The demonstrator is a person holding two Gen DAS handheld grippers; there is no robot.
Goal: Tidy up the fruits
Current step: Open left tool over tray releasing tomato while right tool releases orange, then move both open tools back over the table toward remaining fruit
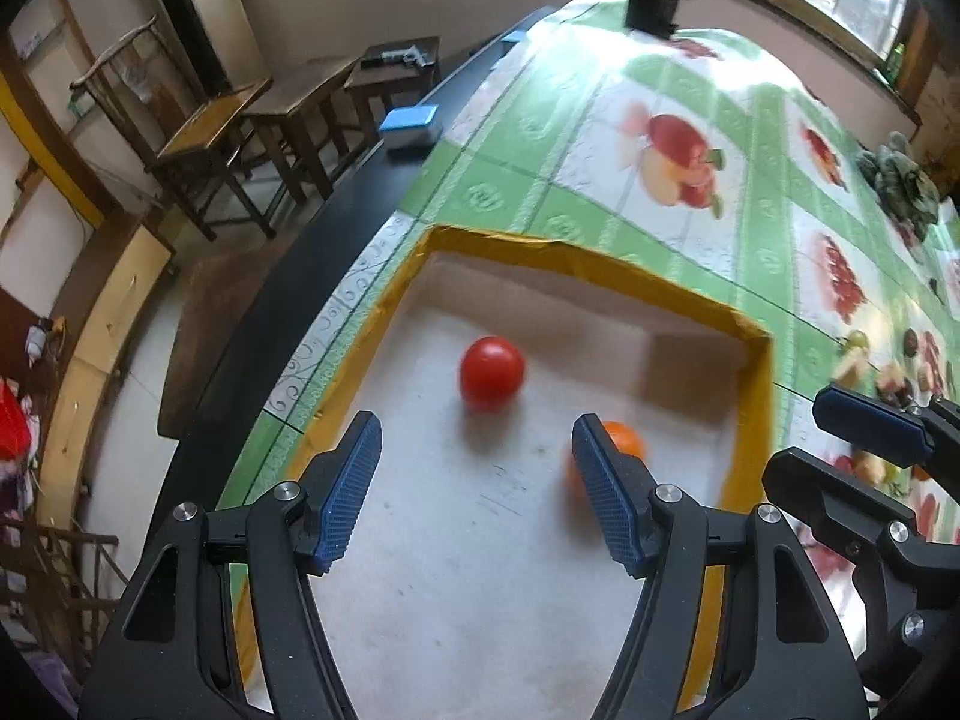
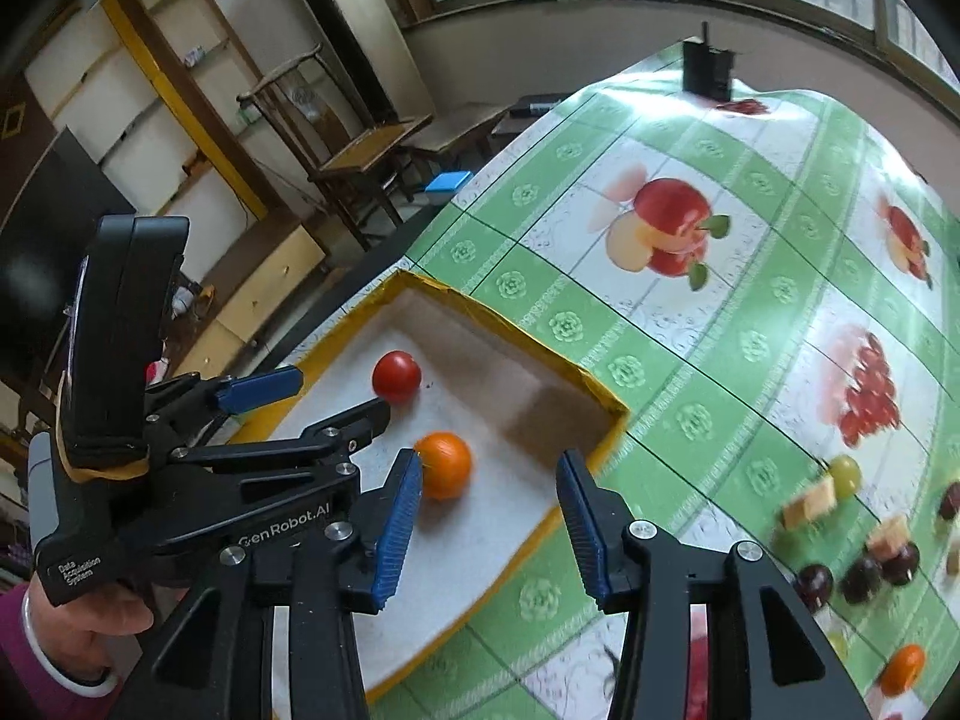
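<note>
Left hand-held gripper (image 1: 477, 468): released, pads wide apart, nothing between them, poised over the near half of the box (image 1: 600, 267). Right hand-held gripper (image 2: 486, 498): likewise released and empty, hanging over the near right corner of the box, just beside its partner.

Judged step: getting both clear of the box, with two fruits already inside. To do it well, lift straight up before swinging sideways, to avoid clipping the yellow rim or nudging a fruit. Keep the pads spread on the way out. Avoid closing early beside the orange (image 2: 444, 465), for fear of pinching or rolling it. Mind the closeness of the two tools: draw them apart one at a time rather than crossing. Expect rolling on the flat white floor at the lightest touch, so leave a margin.

As for the tomato (image 1: 492, 369): on the box floor, beyond the left pair of pads, toward the far left, touching nothing. As for the orange: nearer than the tomato, to its right and apart from it. From the left camera, half hidden behind the right-side pad. From the right camera, just at the tip of the left-side pad and outside the gap, contact impossible to judge. As for the box: near the left edge of the table (image 2: 750, 138). Other fruit shapes on the cloth: printed or real, impossible to tell.
</note>
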